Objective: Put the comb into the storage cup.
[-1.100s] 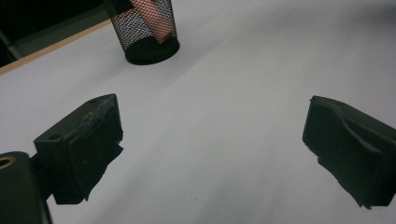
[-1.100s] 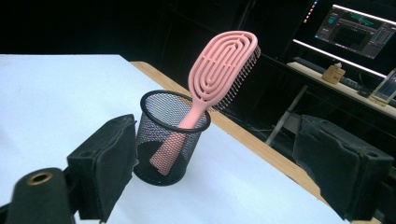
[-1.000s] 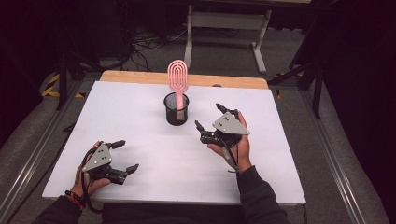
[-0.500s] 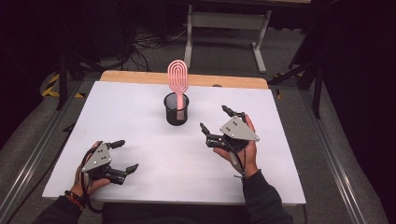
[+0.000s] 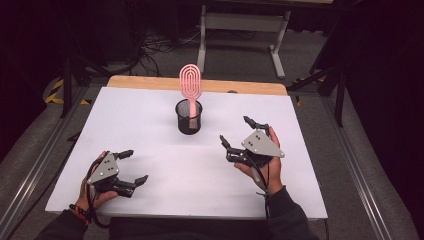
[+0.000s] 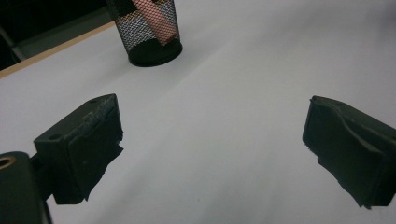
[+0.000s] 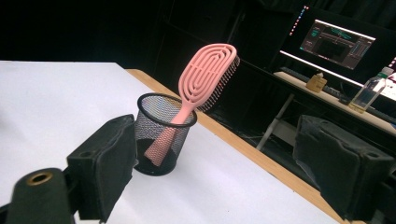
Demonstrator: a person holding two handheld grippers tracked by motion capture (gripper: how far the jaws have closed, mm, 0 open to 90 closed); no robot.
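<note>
we take the mesh cup [image 5: 189,116] as our landmark. nearest us, and well short of the cup on its left side, our left gripper [image 5: 129,166] rests low on the white table [image 5: 150,115], jaws spread wide with nothing between them, parked out of the way as we read it. our right gripper [image 5: 237,134] sits near the cup on its right, jaws likewise wide and empty, aimed at it. the pink hairbrush [image 5: 190,89] stands handle-down in the cup, leaning on the rim, head free above, likely so it can be gripped. beyond the cup lies the table's wooden edge [image 5: 150,81].
</note>
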